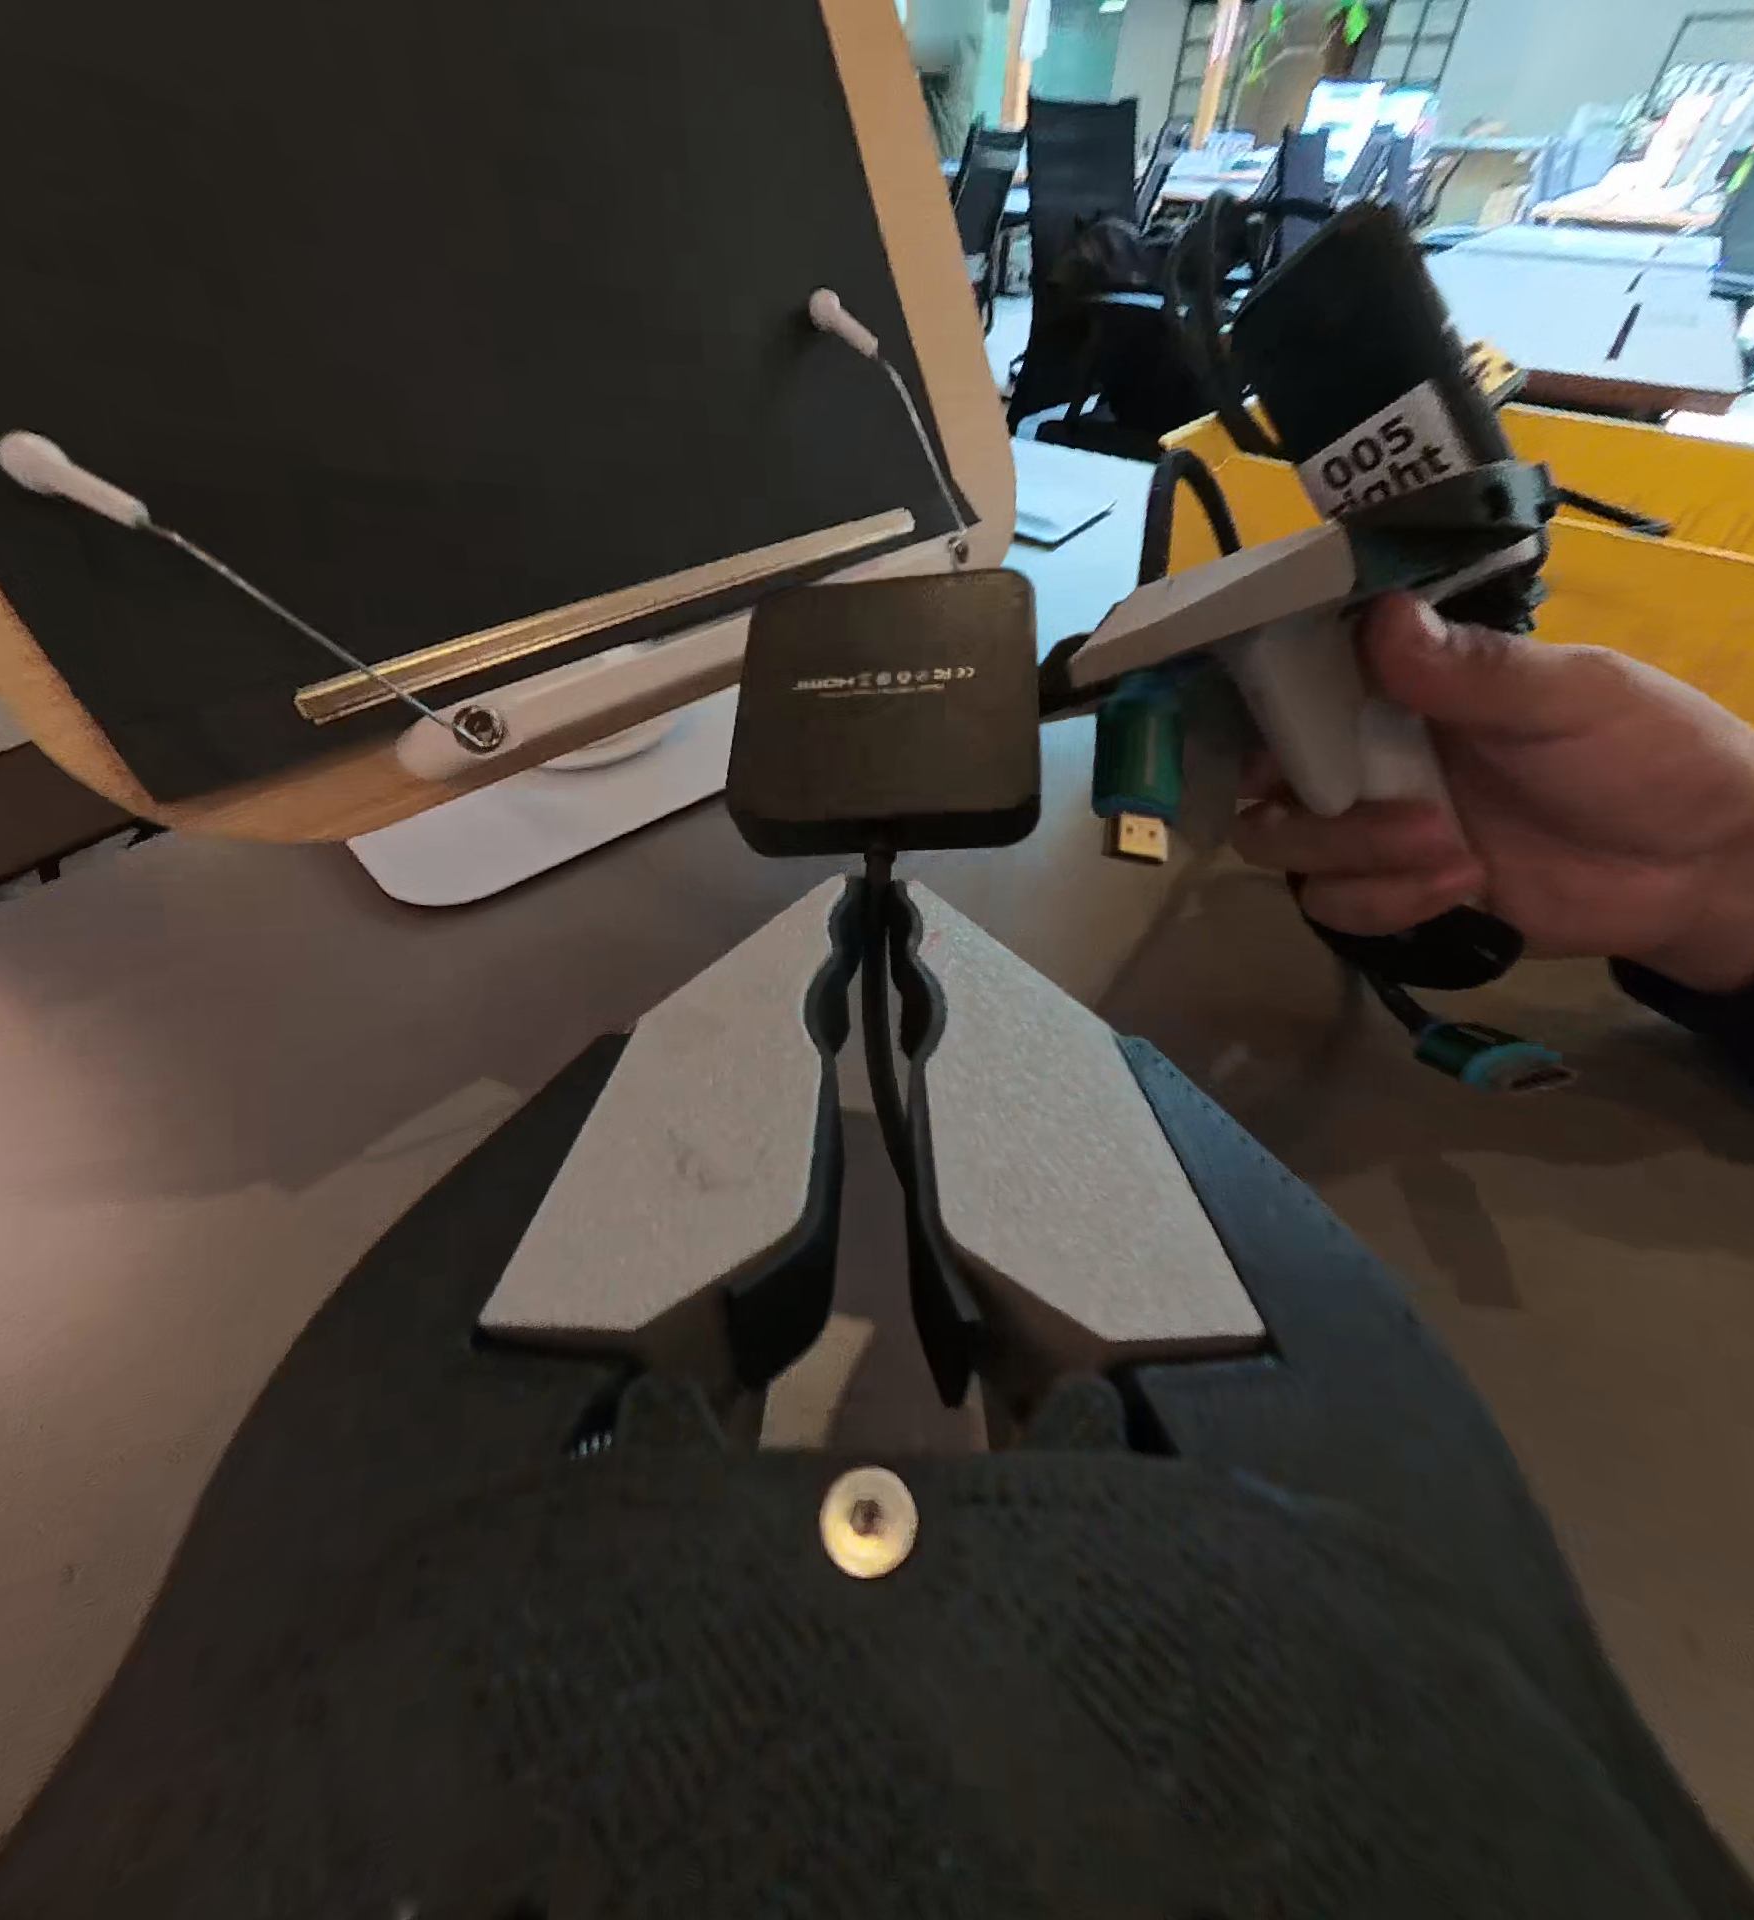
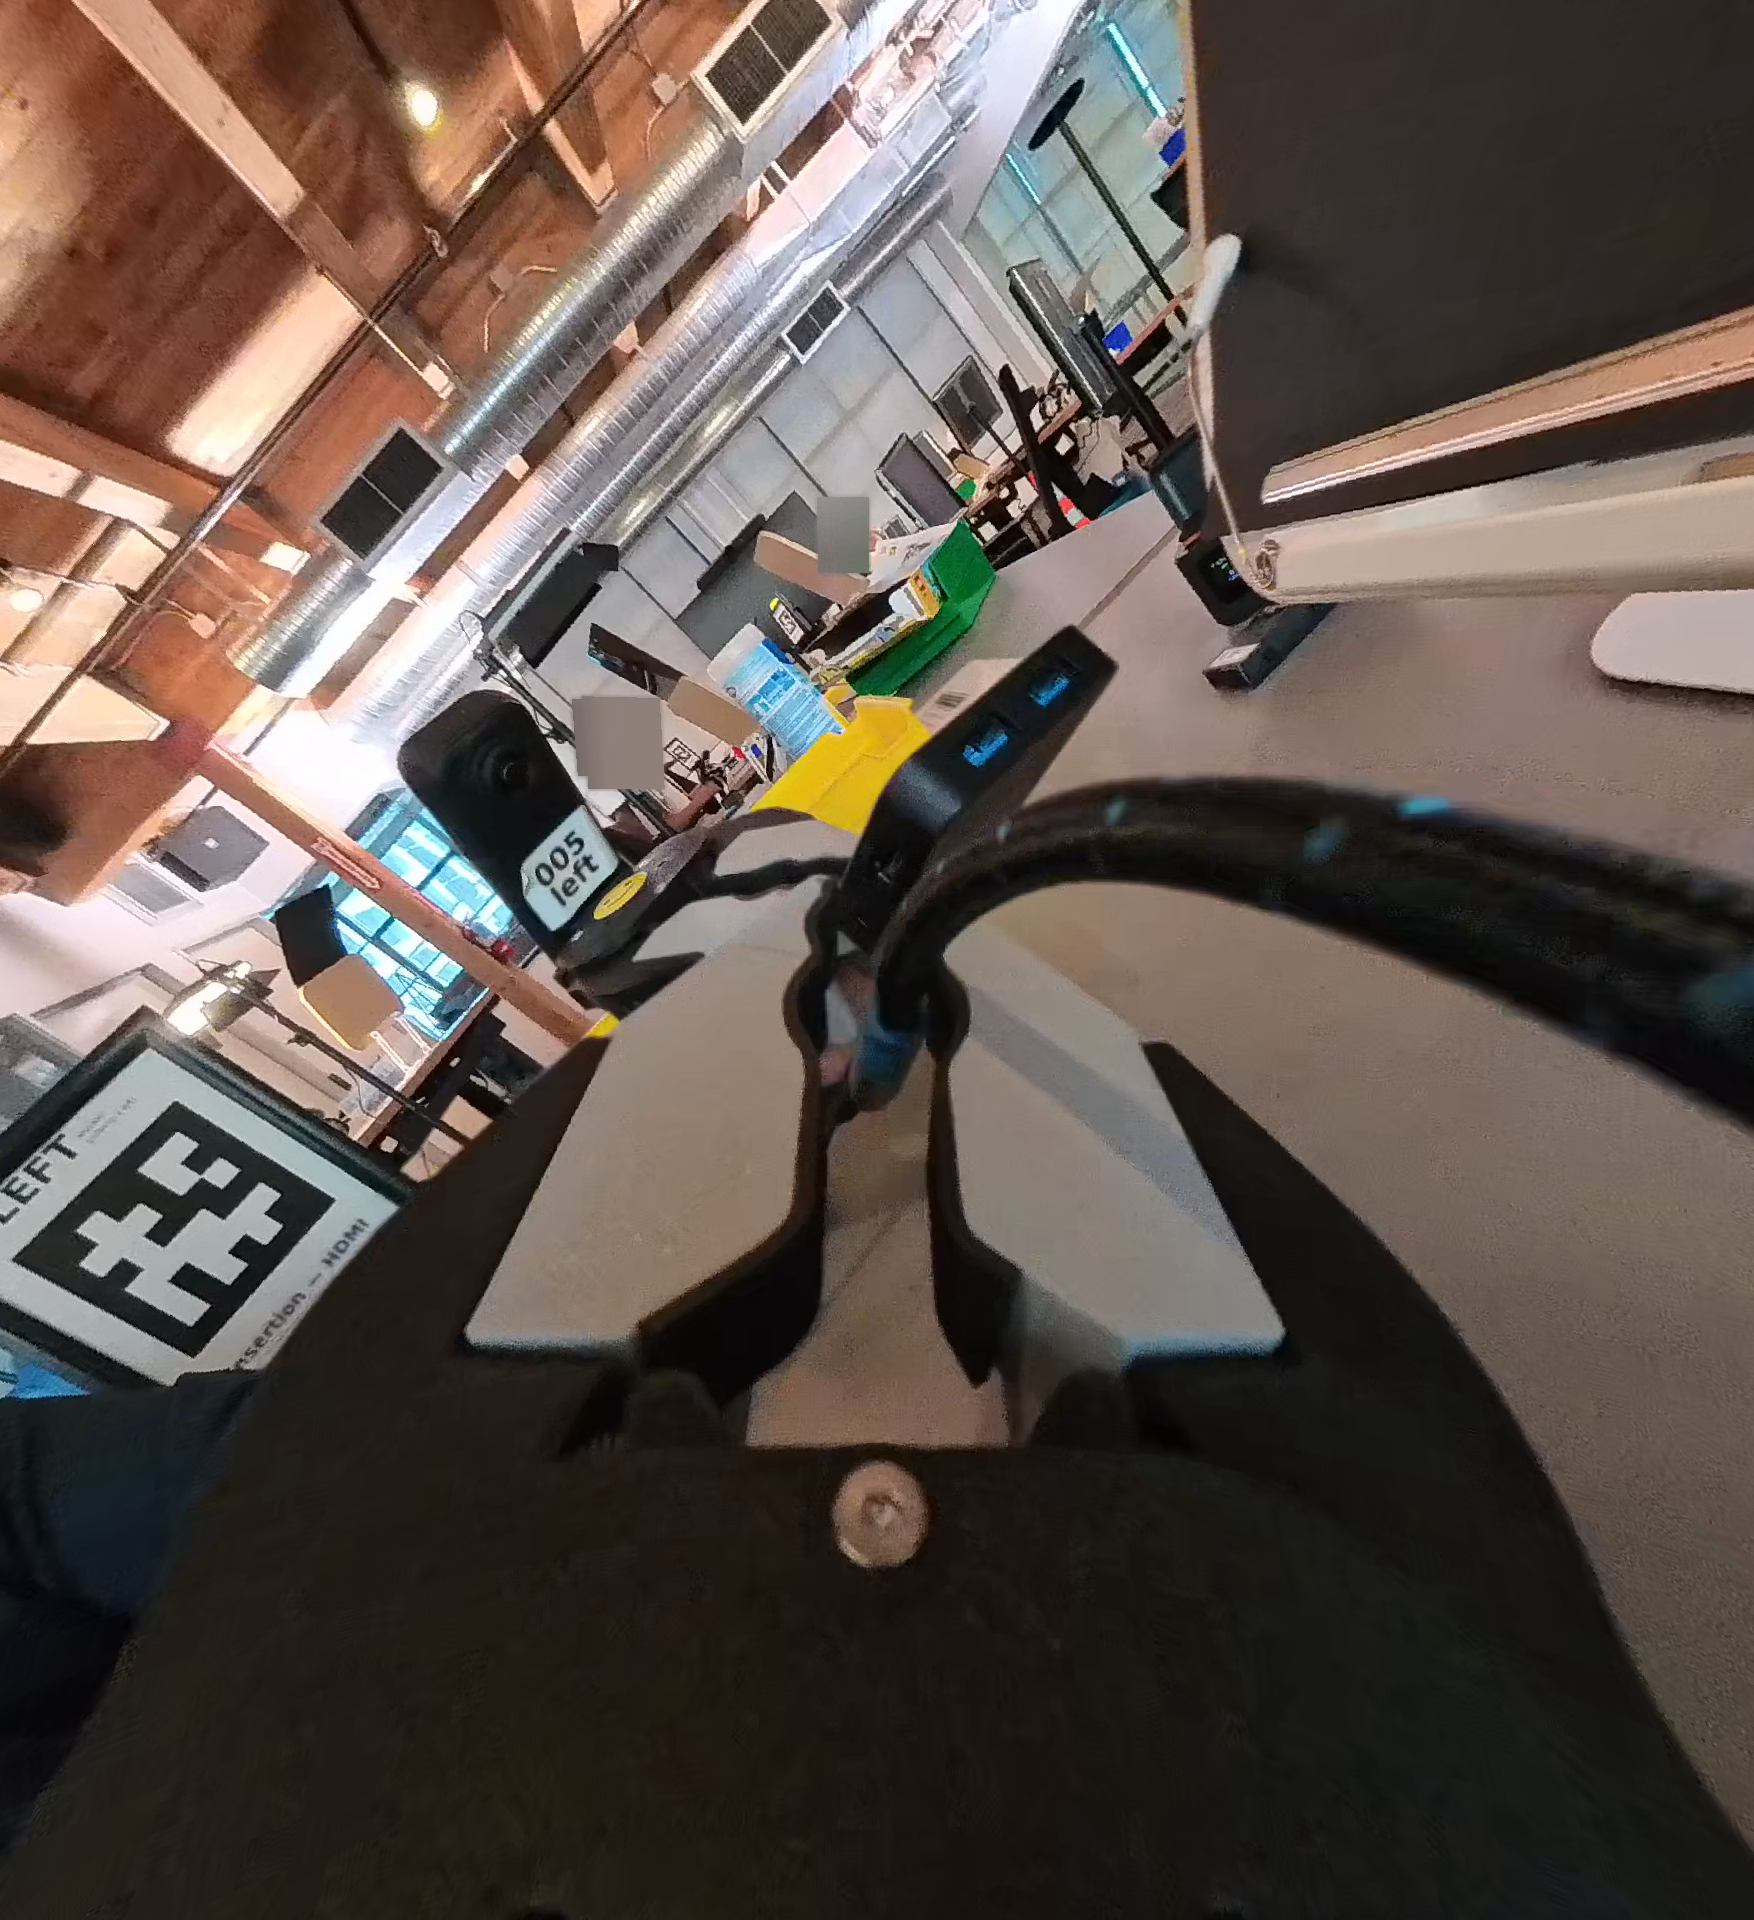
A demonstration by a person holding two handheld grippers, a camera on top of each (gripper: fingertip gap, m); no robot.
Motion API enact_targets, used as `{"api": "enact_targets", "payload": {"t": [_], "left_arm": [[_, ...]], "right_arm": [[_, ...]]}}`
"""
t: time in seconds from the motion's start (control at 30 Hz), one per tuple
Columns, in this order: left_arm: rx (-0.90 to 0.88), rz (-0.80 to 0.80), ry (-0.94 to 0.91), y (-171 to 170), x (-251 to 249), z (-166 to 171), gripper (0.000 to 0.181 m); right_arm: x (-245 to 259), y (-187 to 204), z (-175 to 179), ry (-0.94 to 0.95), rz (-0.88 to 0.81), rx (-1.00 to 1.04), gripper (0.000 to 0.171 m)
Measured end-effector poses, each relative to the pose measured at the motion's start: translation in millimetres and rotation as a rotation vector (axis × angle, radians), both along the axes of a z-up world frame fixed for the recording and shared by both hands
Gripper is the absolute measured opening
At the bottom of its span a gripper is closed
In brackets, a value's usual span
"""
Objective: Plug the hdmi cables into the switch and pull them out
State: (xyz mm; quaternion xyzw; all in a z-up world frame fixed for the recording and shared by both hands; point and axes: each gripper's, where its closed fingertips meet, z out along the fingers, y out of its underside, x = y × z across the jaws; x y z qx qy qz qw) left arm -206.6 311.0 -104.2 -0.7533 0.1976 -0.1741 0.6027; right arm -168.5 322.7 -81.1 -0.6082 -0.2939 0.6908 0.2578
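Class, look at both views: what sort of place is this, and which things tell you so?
Probably a shared workshop or lab office: exposed ducts under a timber ceiling, office chairs, a yellow parts bin.

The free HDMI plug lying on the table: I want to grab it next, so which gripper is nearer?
Right. The right gripper hangs just above and behind the free plug, jaws shut on another HDMI cable. The left gripper is farther off, pinching the switch's lead.

Writing stood on a white sticker [image 1: 1382, 470] wrapped round one black camera [image 1: 1356, 332], a matching sticker [image 2: 563, 871] on the other camera [image 2: 483, 779], a faint pale line across the black switch [image 1: 883, 727], and a framed marker card [image 2: 166, 1216] edged with printed words.
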Motion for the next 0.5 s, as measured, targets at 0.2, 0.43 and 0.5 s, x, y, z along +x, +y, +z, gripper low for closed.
{"api": "enact_targets", "payload": {"t": [0.2,0.43,0.5], "left_arm": [[0.049,-0.045,0.077,-3.6,13.7,0.6,0.001],[0.043,-0.013,0.182,-2.0,16.5,-8.6,0.002],[0.096,0.066,0.309,1.3,7.3,-8.1,0.022]], "right_arm": [[-0.8,2.5,-2.4,-0.010,-0.014,-0.006,0.015],[1.0,5.4,-11.8,-0.069,-0.021,-0.015,0.014],[2.3,8.8,-14.6,-0.072,-0.026,-0.056,0.013]]}}
